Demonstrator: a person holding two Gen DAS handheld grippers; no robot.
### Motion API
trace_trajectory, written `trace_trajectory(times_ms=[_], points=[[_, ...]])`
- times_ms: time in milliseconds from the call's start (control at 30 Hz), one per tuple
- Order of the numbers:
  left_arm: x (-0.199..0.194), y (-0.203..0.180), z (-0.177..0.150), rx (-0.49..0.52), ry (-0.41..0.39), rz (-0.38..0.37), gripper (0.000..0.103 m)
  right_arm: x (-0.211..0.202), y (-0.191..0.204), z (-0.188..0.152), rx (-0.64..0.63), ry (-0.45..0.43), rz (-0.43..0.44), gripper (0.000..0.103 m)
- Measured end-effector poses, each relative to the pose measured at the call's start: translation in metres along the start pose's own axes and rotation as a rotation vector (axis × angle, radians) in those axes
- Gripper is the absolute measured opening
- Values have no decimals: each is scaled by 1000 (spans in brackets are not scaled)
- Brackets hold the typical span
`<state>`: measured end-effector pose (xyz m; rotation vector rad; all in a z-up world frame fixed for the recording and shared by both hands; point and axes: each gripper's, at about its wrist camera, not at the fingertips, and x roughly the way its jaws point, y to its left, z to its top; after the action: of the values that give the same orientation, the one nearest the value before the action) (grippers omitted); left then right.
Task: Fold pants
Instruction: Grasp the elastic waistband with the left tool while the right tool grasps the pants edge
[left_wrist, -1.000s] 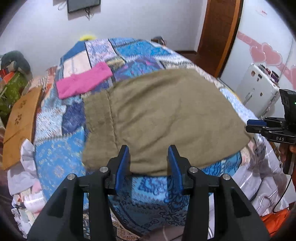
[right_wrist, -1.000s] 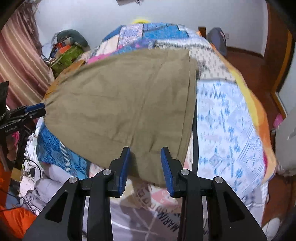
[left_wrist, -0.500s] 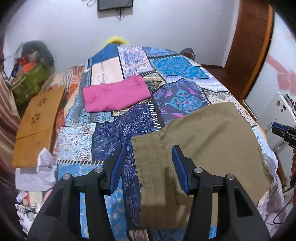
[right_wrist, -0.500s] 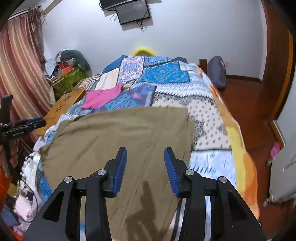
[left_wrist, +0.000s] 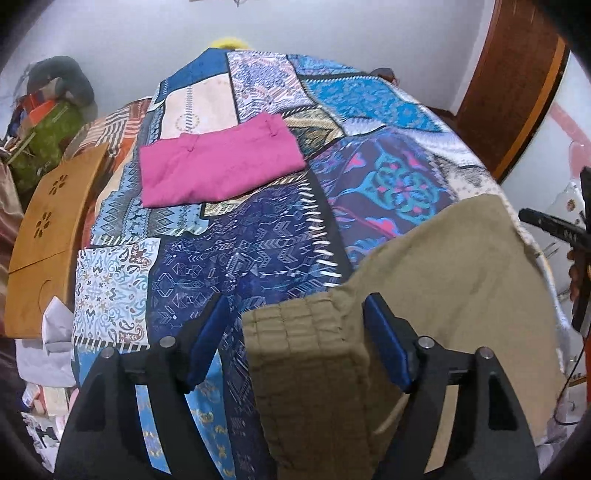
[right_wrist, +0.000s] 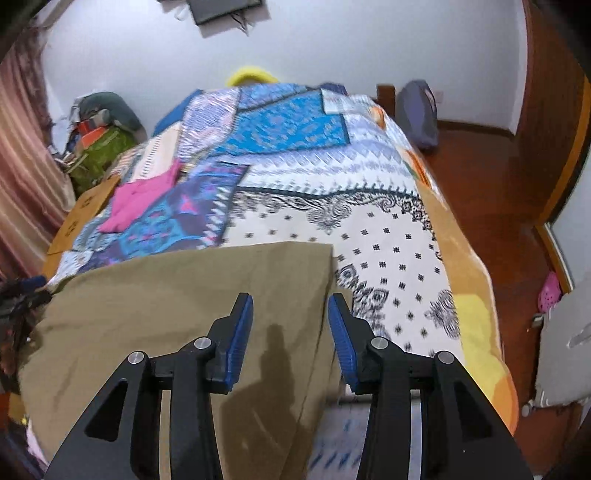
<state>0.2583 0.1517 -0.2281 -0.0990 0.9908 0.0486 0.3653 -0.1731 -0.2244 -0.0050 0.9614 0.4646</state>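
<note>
Olive-brown pants lie flat across the near end of the patchwork bed; they also show in the right wrist view. My left gripper is open, its blue pads either side of the ribbed waistband corner, just above it. My right gripper is open over the pants' far right corner. Neither gripper holds cloth. The right gripper's dark tip shows at the right edge of the left wrist view.
A folded pink garment lies farther up the bed. A wooden board leans at the bed's left side, with clutter behind. A wooden door and red floor lie to the right.
Both grippers have tilted up and drawn back toward the near end of the bed. The pants now fill less of each view, and the pink garment and far bed show more.
</note>
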Motion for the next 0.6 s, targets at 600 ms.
trace_trajectory(times_ms=[600], points=[[21, 36, -6, -223, 32, -30, 78, 61, -5, 15, -95, 48, -97, 28]])
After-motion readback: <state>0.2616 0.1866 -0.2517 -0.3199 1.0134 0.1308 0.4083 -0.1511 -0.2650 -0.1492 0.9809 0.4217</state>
